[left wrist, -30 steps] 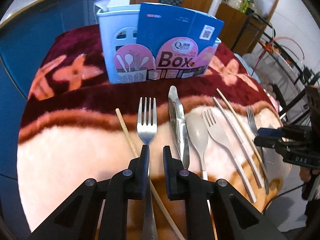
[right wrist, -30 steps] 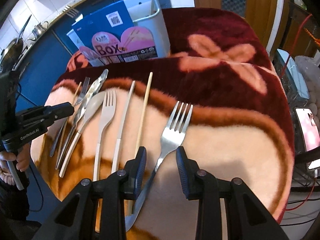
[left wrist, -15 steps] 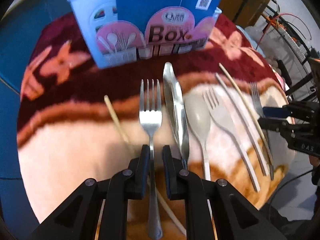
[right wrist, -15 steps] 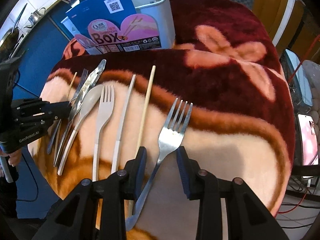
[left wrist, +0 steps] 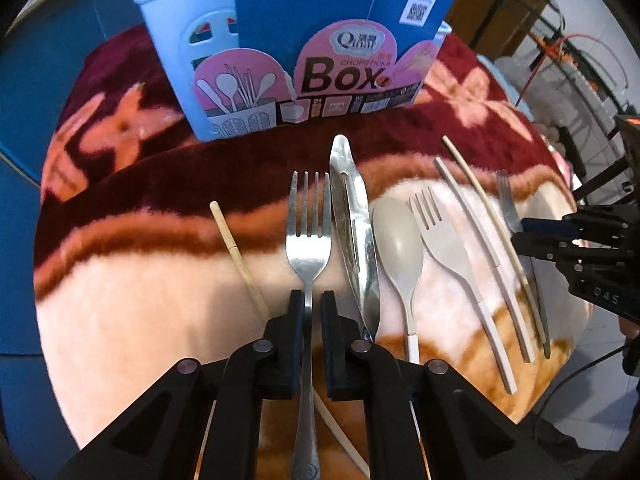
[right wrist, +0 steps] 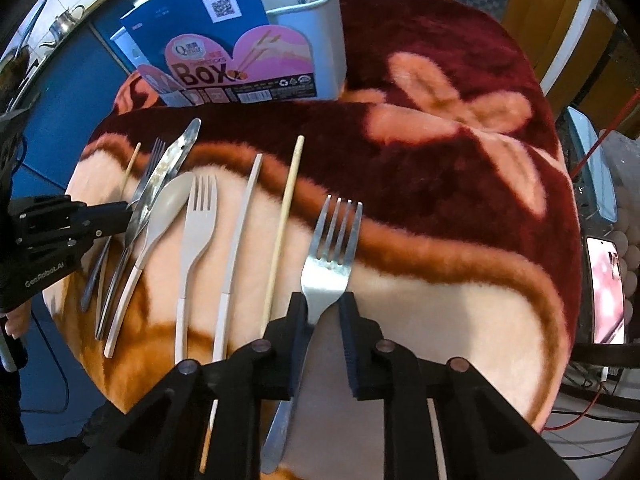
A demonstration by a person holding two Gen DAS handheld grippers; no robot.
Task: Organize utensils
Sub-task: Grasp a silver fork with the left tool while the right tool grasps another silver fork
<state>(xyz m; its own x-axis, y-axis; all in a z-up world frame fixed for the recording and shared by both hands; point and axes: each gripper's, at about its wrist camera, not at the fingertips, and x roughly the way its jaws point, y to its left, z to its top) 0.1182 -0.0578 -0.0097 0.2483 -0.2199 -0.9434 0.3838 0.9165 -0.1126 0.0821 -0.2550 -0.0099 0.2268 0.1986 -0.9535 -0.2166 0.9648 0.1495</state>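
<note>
Two steel forks are being gripped at once, one in each tool. In the left wrist view, the left gripper (left wrist: 307,304) is closing its jaws on the slim neck of a shiny four-tined metal fork (left wrist: 309,240); they have just been narrowing, and the pads now look pressed against the metal. That fork is lying on the fuzzy maroon-and-peach blanket (left wrist: 132,320), between a pale wooden chopstick (left wrist: 240,256) and a long silver tongs-like utensil (left wrist: 354,232).

In the right wrist view, the right gripper (right wrist: 322,308) is closing too, its jaws standing a little wider because they are meeting a second steel fork (right wrist: 332,252) at the broad shoulder just below the tines. This fork is lying apart from the row of grey plastic cutlery (right wrist: 198,236), beside another wooden chopstick (right wrist: 286,216).

To do this well, each hand should be squeezing firmly before lifting, since thin polished metal is likely to twist or slide. Lifting straight up should be keeping the neighbours undisturbed. Then the forks probably need swinging upright over the light-blue slotted plastic holder with a blue "Box" card (left wrist: 304,56) at the blanket's far edge.
</note>
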